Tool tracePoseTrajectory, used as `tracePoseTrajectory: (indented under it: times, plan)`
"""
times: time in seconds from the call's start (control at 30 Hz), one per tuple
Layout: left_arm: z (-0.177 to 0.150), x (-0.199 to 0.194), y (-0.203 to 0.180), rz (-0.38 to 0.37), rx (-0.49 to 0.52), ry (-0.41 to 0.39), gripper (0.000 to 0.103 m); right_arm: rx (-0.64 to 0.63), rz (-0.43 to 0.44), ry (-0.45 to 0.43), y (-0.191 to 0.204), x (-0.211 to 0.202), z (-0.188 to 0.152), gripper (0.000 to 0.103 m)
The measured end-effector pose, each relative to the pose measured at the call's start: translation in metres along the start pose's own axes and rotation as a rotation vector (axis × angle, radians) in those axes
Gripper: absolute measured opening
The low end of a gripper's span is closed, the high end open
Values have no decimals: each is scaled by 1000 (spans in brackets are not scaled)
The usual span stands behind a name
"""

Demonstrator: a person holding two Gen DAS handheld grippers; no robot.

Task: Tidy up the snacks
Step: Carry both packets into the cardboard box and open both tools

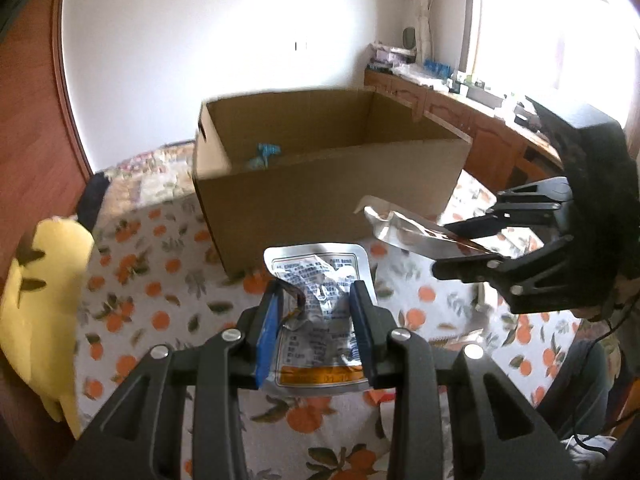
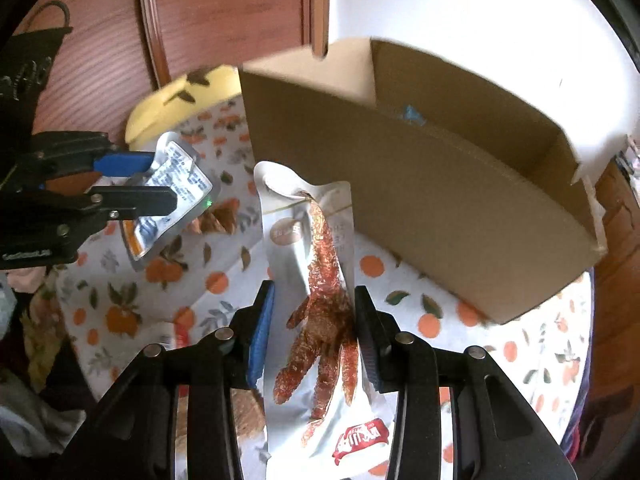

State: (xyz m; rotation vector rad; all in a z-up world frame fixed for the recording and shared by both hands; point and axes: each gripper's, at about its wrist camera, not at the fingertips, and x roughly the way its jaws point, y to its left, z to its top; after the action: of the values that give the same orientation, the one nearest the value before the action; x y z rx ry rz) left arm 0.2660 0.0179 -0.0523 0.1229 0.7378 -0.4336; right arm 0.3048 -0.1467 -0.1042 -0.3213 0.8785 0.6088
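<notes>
While I hold both grippers above the orange-print tablecloth [image 1: 132, 280], each one has a snack packet pinched between its pads. My left gripper [image 1: 316, 312] is nearly closed, its jaws clamped on a crumpled silver pouch [image 1: 316, 280] with small printed text and an orange band along its lower edge; the pouch is lifted clear of the cloth. My right gripper [image 2: 314, 320] is closed partway on a long white packet [image 2: 316, 264] printed with a reddish-brown chicken foot and a red logo near its bottom end; the packet sticks out forward past the fingertips. In the left wrist view the right gripper [image 1: 468, 248] shows at the right edge with its packet [image 1: 400, 228] pointing toward the cardboard box [image 1: 328, 200]. The box stands open on the cloth just beyond both packets, and something small and blue [image 1: 266, 152] lies inside it. A yellow plush toy [image 1: 44, 280] sits at the left edge of the table, beside a reddish wooden panel [image 2: 224, 12].
</notes>
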Motion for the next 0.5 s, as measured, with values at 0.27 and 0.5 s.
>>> tracePoseTrajectory:
  times: [0.27, 0.5]
  plan:
    - [56, -16, 1, 16, 1, -91, 32, 8, -46, -113, -18, -69, 26, 39]
    - [97, -3, 8, 15, -7, -133, 32, 21, -77, -166, -41, -94, 50, 40]
